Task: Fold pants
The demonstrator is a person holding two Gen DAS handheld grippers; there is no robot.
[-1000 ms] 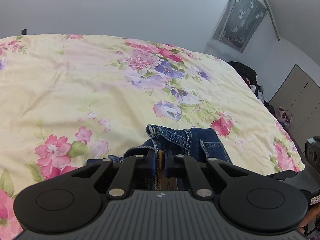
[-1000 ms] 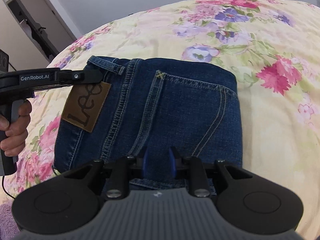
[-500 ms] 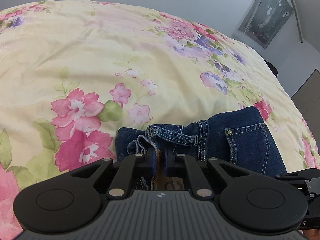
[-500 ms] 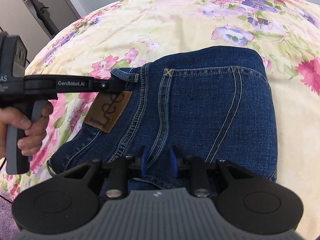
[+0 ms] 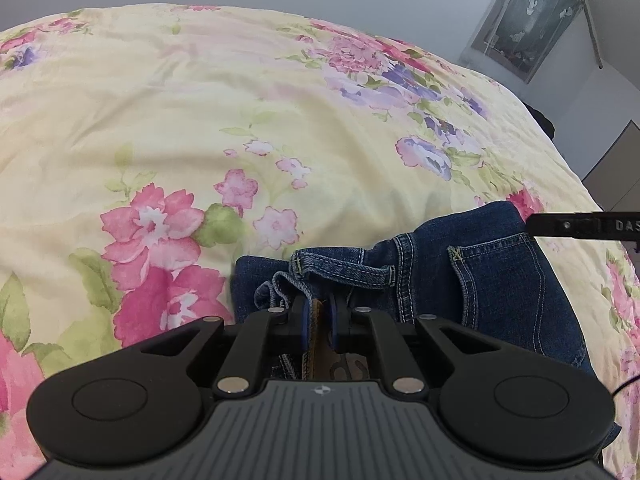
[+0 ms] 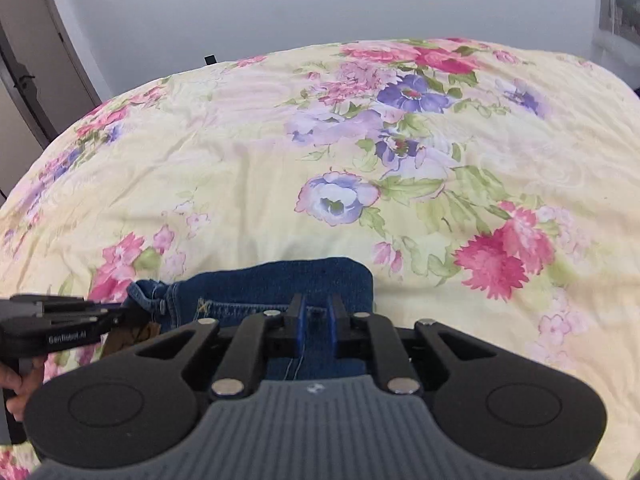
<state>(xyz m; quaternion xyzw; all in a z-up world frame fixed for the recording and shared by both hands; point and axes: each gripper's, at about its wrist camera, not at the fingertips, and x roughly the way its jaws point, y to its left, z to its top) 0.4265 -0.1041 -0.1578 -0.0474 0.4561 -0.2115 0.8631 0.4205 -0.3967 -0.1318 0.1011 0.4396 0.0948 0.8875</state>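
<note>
Blue denim pants [image 5: 500, 280] lie folded into a compact bundle on a yellow floral bedspread [image 5: 200, 100]. My left gripper [image 5: 318, 308] is shut on the waistband at the brown leather patch [image 5: 320, 344], which sticks up between its pads. In the right wrist view the pants [image 6: 280, 280] show only as a strip ahead of my right gripper [image 6: 316, 316]. Its jaws are closing, the gap is narrow, and denim with loose threads sits pressed between the blue pads. The left gripper [image 6: 120, 312] reaches the waistband from the left.
A person's hand [image 6: 16, 388] grips the left handle. The bedspread spreads wide beyond the pants. A door [image 6: 32, 60] stands off the bed's left side. A wall hanging [image 5: 528, 24] and a cabinet [image 5: 616, 168] are at the right.
The right gripper has drawn back, so the pants now fill only the bottom of its view, and its jaws have narrowed. The left gripper sank toward the bed, still holding the waistband.
</note>
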